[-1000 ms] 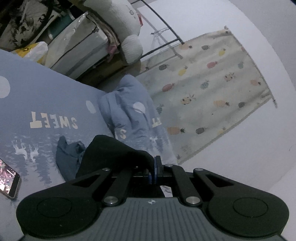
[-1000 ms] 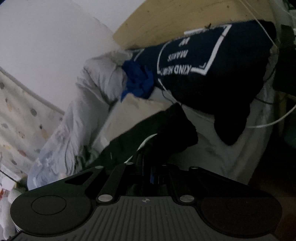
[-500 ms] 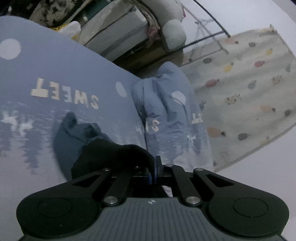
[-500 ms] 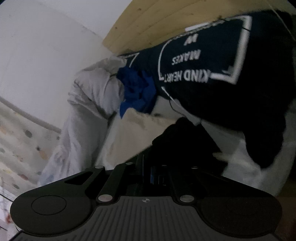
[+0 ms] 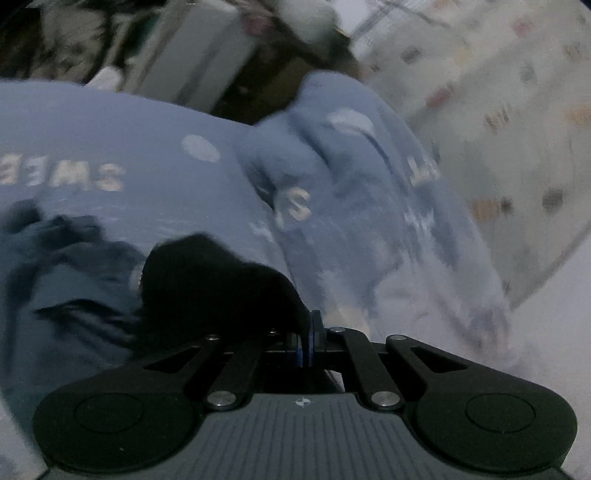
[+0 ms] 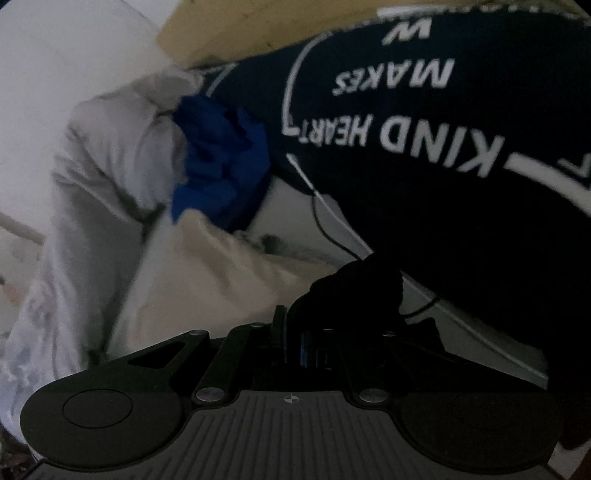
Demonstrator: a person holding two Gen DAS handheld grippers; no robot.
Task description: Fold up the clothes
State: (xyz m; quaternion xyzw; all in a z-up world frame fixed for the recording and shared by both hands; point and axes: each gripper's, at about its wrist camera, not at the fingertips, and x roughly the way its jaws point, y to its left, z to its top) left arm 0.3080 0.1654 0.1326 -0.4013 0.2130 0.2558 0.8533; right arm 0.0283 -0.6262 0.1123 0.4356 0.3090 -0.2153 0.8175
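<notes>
A black garment (image 5: 218,284) bulges out of my left gripper (image 5: 310,334), whose jaws are shut on its edge. Below it lies a blue-grey garment (image 5: 62,280) on the blue bedspread (image 5: 129,206) printed with "SWEET". In the right wrist view my right gripper (image 6: 291,332) is shut on another bunch of the black garment (image 6: 354,291), held just above a beige cloth (image 6: 207,280). Both views are blurred by motion.
A bunched part of the blue bedspread (image 5: 347,177) rises ahead of the left gripper, with a fruit-print curtain (image 5: 498,122) behind. Ahead of the right gripper are a navy pillow (image 6: 443,140) lettered "KIND HEART", a bright blue cloth (image 6: 218,166), grey bedding (image 6: 110,177), a thin cable (image 6: 332,236) and a wooden headboard (image 6: 258,26).
Both grippers have swept fast and downward, each still clamped on the black garment. The bedspread and blue-grey garment loom larger on the left; the navy pillow and beige cloth came closer on the right.
</notes>
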